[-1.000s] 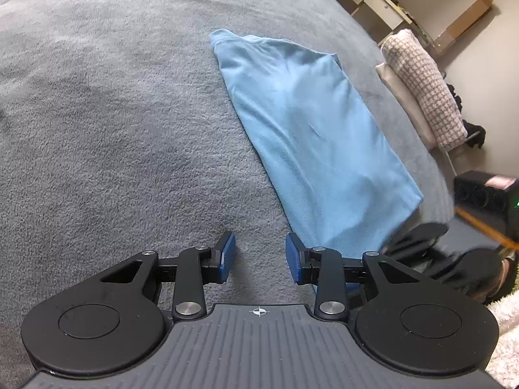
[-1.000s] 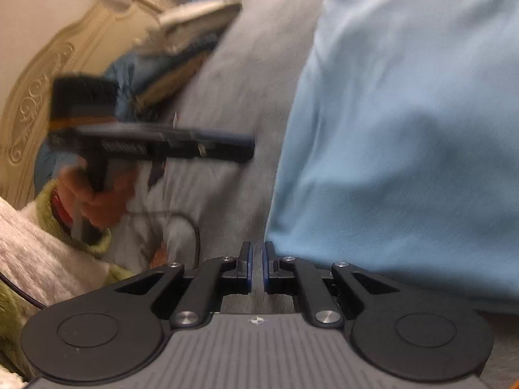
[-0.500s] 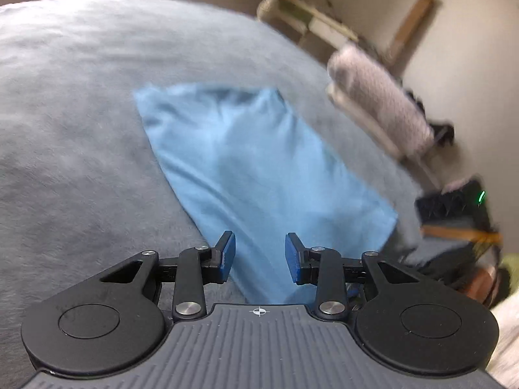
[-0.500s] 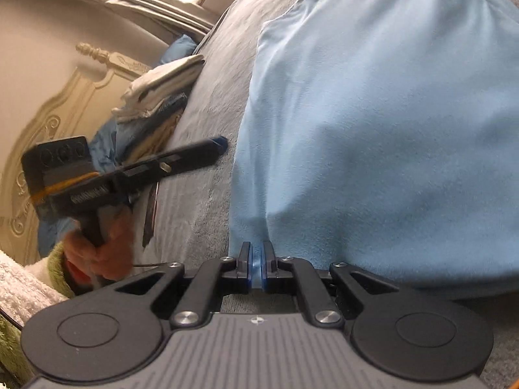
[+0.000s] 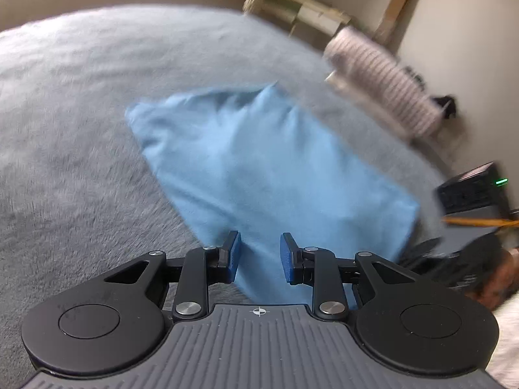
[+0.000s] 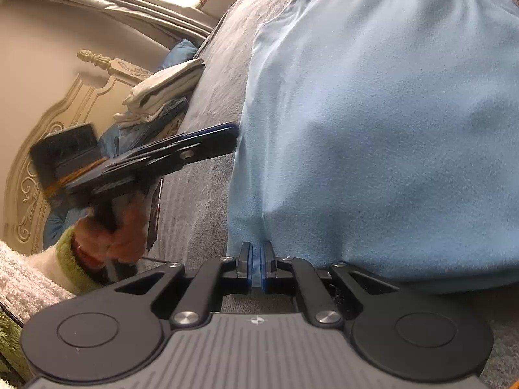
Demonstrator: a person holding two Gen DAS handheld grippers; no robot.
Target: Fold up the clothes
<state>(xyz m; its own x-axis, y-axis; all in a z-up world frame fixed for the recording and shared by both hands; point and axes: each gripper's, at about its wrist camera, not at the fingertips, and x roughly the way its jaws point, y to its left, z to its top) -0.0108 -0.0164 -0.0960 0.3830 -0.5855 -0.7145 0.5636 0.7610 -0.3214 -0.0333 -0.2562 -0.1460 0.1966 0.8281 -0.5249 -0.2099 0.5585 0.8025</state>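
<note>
The blue cloth (image 6: 373, 129) lies on the bed (image 5: 81, 113). The right tool (image 6: 256, 265) pinches its near corner for folding; the left tool (image 5: 259, 256), part open and just closing, seems poised over its edge, gripping nothing.

One light blue garment (image 5: 275, 175) is being shown spread on one grey bed (image 5: 81, 103). Two tools are being counted: the left tool (image 5: 259, 256) and the right tool (image 6: 257, 265). One pile of folded clothes (image 6: 162, 97) is being seen beyond.

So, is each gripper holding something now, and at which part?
The right gripper is shut on the near edge of the light blue garment. The left gripper, closing above the same garment, grips nothing yet.
</note>
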